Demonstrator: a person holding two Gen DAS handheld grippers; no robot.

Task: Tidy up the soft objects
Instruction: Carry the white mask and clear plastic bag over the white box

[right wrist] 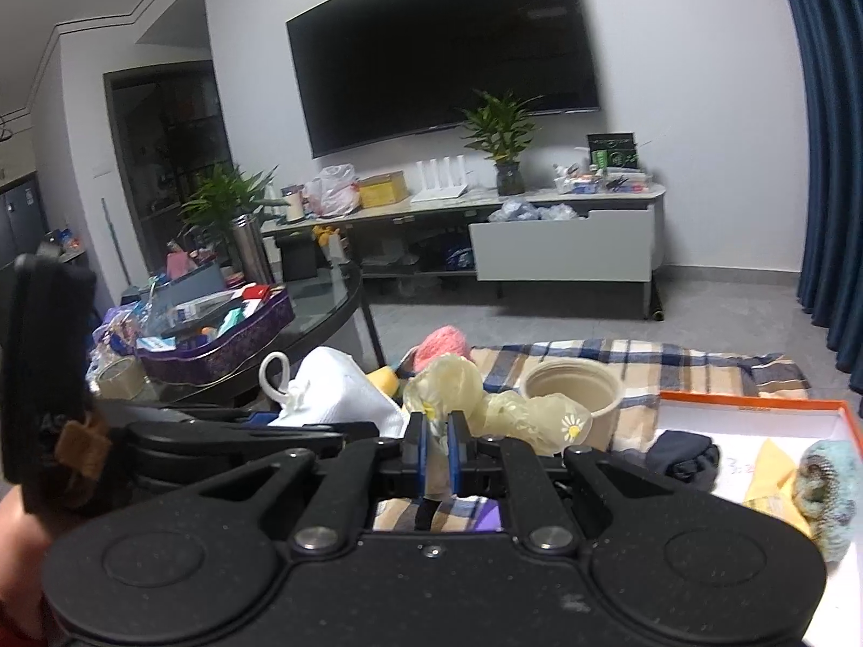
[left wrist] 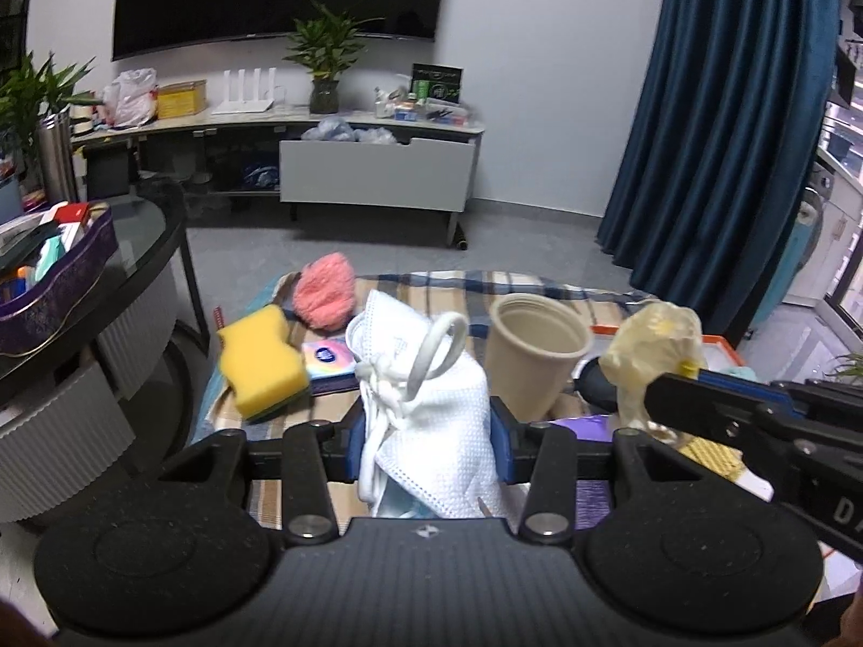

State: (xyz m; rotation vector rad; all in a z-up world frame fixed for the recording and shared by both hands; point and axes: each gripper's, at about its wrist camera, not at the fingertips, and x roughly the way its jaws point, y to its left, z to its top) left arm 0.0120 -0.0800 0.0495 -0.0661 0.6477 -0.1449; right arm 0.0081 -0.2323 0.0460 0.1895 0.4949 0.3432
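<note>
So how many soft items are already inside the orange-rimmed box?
3 visible: a dark navy folded cloth at the orange-rimmed box's left end, a yellow cloth in the middle, a teal fuzzy scrunchie at right. Others may be hidden behind the tongs.

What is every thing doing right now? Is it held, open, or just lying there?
Left tool: shut on white masks.
Right tool: shut on yellow daisy cloth.
Paper cup: upright, empty.
Yellow sponge: lying loose.
Pink puff: lying loose.
Orange box: open.
</note>
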